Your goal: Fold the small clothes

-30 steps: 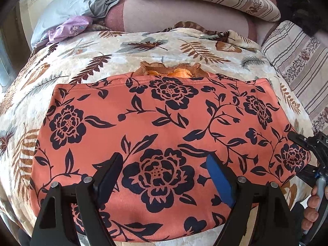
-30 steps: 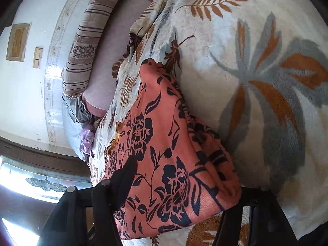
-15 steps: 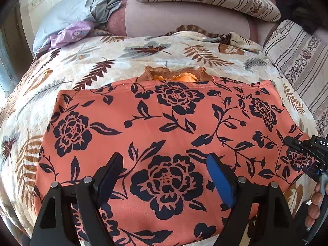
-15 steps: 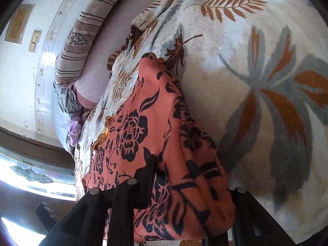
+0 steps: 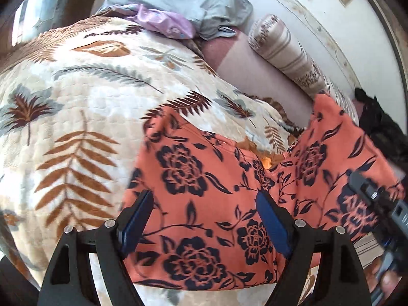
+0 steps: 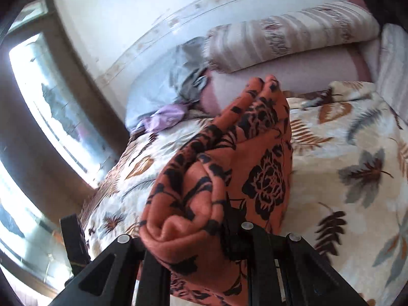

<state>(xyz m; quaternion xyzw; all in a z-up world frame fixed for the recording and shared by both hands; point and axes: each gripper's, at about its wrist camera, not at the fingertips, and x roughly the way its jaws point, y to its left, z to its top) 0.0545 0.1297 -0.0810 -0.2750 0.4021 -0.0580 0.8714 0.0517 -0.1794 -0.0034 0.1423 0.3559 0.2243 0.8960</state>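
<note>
Orange floral garment [image 5: 204, 199] lies on the bed's leaf-print blanket [image 5: 76, 127], its right edge raised. Right gripper [image 6: 201, 232] closing, fabric bunched between its fingers. Left gripper [image 5: 204, 219] wide, holding nothing. Soft, light, limp; best gripped at corners.

Both views are lit by daylight. In the right wrist view the window [image 6: 48, 117] is blown out to white glare, and the wall [image 6: 132, 20] beside it is washed pale. The bed [image 5: 76, 117] is evenly and brightly lit, with only soft shadows under the cloth [image 5: 204, 199]. Straight lines are bent by fisheye distortion, and the corners are cut off by a black rim. Motion blur is seen on the cloth's raised part and on the right tool [image 5: 374, 204] in the left wrist view.
</note>
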